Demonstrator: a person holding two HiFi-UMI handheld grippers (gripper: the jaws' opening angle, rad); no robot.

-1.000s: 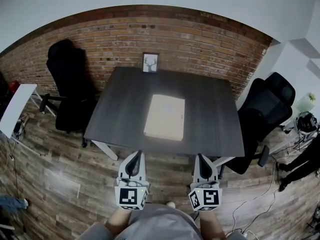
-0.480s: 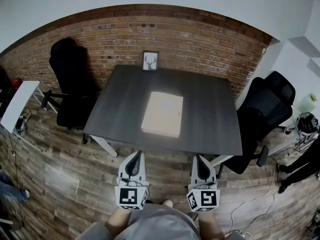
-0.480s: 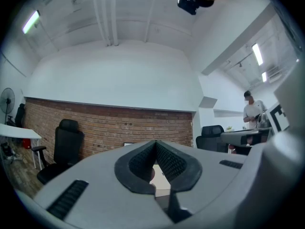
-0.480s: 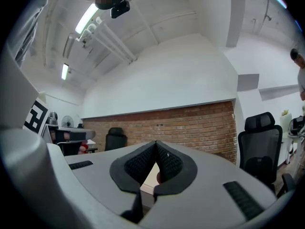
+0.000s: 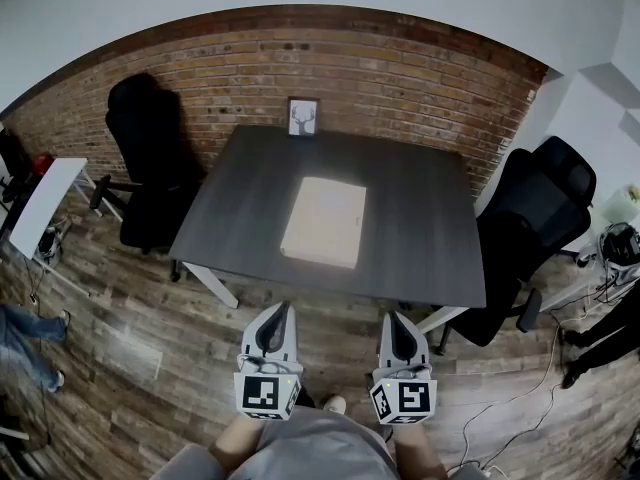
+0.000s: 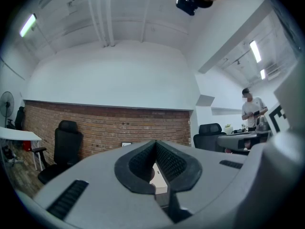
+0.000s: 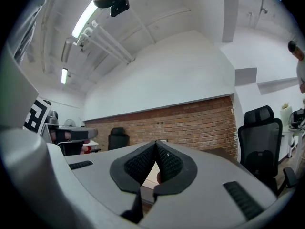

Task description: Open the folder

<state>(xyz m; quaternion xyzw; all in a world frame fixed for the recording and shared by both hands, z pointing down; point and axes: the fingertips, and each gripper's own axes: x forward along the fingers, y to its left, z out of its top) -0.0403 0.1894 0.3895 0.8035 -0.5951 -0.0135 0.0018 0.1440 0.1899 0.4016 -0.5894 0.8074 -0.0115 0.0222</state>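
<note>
The left gripper [image 5: 279,310] is clenched on nothing: in the left gripper view its 2 ribbed pads [image 6: 167,162] meet at the tips with no thing between them. The right gripper [image 5: 391,318] is also clenched and empty, and its pads [image 7: 167,162] touch at the front edge in the right gripper view. Both point level toward the dark table [image 5: 425,228], side by side and short of its near edge.

The beige folder [image 5: 323,222] lies flat and closed on the table top, well ahead of both sets of fingertips and roughly between their 2 lines of aim. Each gripper view shows a strip of it low behind the pads.

Beyond the folder, a small framed picture [image 5: 303,116] stands against the brick wall [image 5: 400,78]. 1 black chair [image 5: 150,168] stands left of the left fingers' line, and another black chair [image 5: 540,223] stands right of the right fingers' line.
</note>
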